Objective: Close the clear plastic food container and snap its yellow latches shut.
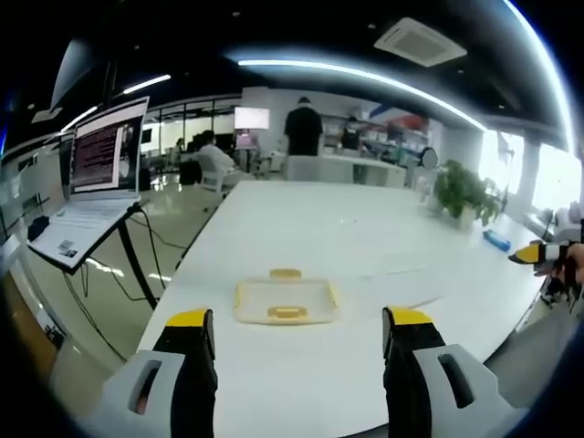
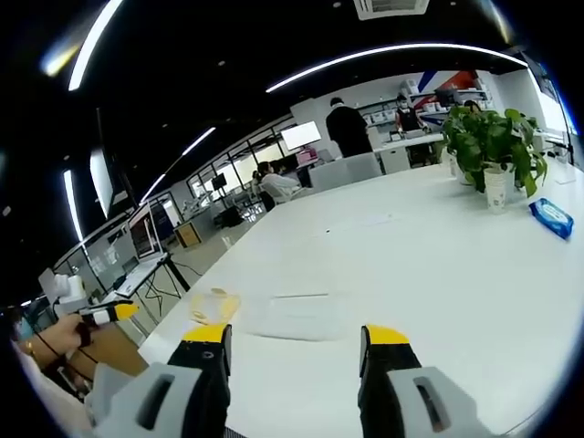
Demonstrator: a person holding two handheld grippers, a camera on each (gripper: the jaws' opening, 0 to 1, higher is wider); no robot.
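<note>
White laminate forms the long table (image 1: 365,228), which runs away from both cameras into an open-plan office with glass partitions, strip lights (image 1: 365,78) and one ceiling air-conditioning cassette (image 1: 420,41). One clear plastic food container (image 1: 286,301) sits flat on the near end of the table, close to the near edge, with two yellow latches counted in the left gripper view: one on the far side (image 1: 286,273) and one on the near side (image 1: 286,313). In the right gripper view the container (image 2: 297,315) lies just beyond the jaws, with a yellowish part at its left end. One potted plant (image 2: 493,151) in a white pot stands well apart from the container towards the far right of the table, and one blue packet (image 2: 551,217) lies near it. One laptop (image 1: 96,173) rests open on a stand beside the table's left side. One person in dark clothing (image 1: 303,128) stands at the far end; others sit at desks behind. Left gripper (image 1: 301,328): jaws wide apart, holding nothing, short of the container. Right gripper (image 2: 294,342): jaws wide apart, holding nothing.
</note>
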